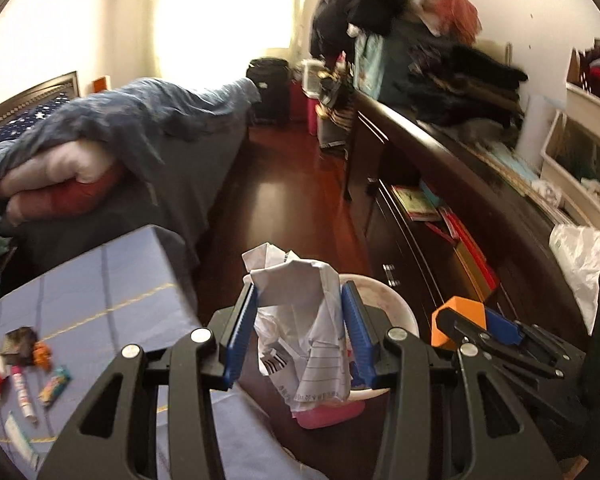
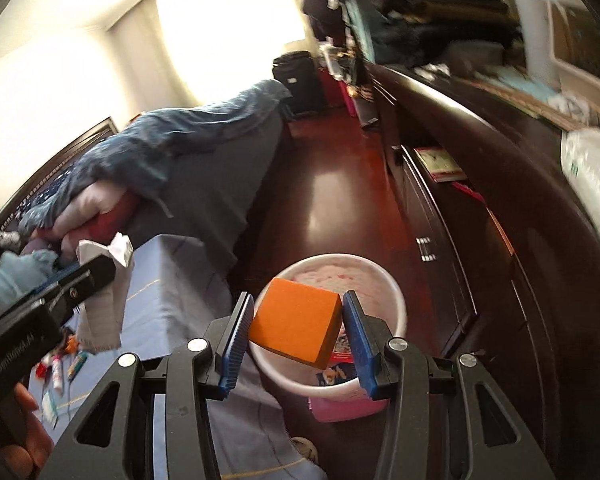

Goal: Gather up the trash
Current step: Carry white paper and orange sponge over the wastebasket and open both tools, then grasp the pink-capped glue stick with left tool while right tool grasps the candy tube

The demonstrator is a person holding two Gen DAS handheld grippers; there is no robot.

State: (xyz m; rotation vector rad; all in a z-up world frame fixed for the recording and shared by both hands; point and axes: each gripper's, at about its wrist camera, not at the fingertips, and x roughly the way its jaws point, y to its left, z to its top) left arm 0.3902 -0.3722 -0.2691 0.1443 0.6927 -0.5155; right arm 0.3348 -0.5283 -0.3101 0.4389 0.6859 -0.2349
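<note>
Gripping crumpled paper [image 1: 300,320], left gripper [image 1: 300,336]; right gripper [image 2: 296,332] clamps orange block [image 2: 294,324].

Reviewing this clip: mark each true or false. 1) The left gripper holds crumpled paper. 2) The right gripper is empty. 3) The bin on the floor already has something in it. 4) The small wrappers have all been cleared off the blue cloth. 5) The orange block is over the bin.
1) True: the left gripper is shut on the crumpled paper.
2) False: the right gripper grips an orange block.
3) True: printed packaging lies inside the bin.
4) False: wrappers lie on the blue cloth.
5) True, in the right wrist view.
</note>
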